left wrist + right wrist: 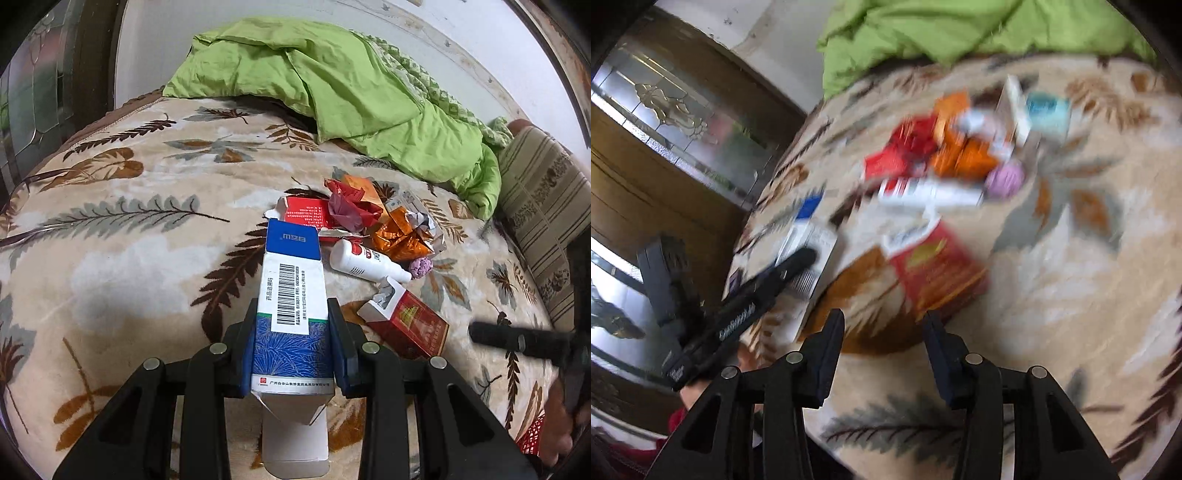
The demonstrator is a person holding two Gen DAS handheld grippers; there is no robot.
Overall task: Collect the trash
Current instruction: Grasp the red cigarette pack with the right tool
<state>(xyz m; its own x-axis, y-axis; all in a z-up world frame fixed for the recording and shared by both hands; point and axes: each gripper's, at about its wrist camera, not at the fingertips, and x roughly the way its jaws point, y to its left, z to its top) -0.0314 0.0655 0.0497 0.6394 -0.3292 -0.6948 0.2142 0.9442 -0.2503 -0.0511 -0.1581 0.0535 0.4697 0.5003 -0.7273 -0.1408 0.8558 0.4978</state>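
On the leaf-patterned blanket (129, 258) covering the bed, your left gripper (293, 343) is clamped on a long blue-and-white medicine box (291, 295), its blue pads pressing both long sides near the lower end, so that the box reaches forward past the fingertips with its barcode label facing up and its open flap hanging toward you. Just beyond the far end of that box lies the trash pile: a flattened red carton (306, 214), crumpled red wrapping (351, 206), an orange foil wrapper (399, 232), a white bottle (365, 262) on its side and a small purple ball (421, 267). Nearer, just right of your left gripper, a torn red cigarette pack (410, 328) lies flat. Your right gripper (884, 328) has its jaws apart with nothing between them; it hangs above the blanket, and the cigarette pack (938, 269) lies just ahead of its fingertips, though that view is heavily blurred. A rumpled green quilt (332, 81) is heaped at the far side, well behind the trash.
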